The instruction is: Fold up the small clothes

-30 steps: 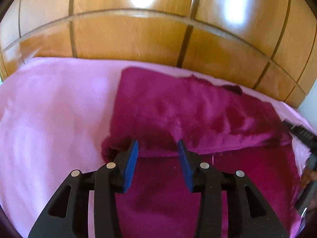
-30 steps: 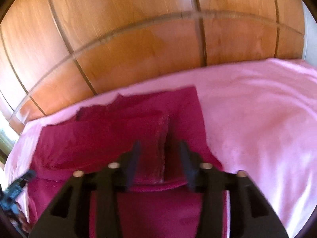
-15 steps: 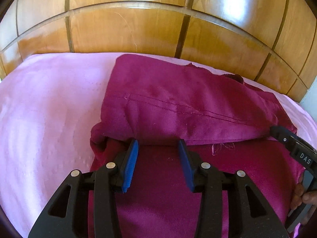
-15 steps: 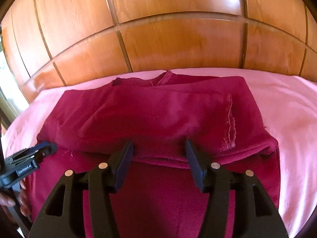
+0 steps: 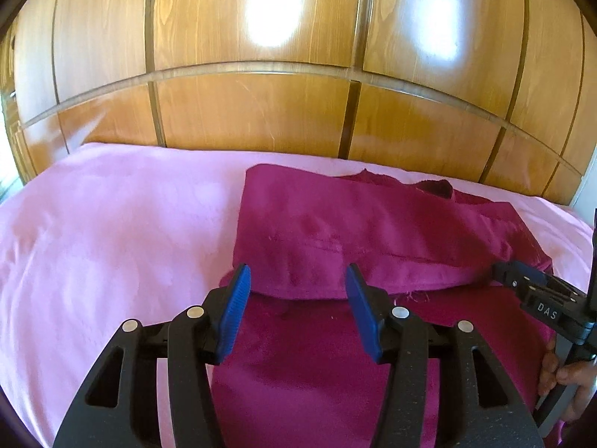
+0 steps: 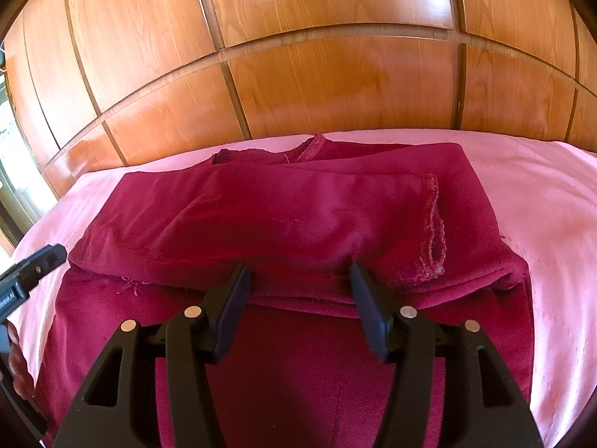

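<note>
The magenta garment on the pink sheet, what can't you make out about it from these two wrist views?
- Magenta garment: near end cut off by the bottom edge and hidden behind the left tool and the right tool.
- What kind of garment it is: folded over, so unclear.
- Layers under the fold: hidden in both views.

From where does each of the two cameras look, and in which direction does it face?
Left wrist: on the left gripper, facing the wooden panels; the right gripper and hand show.
Right wrist: on the right gripper, facing the same way; the left gripper shows.
Shared: the magenta garment, pink sheet.
</note>
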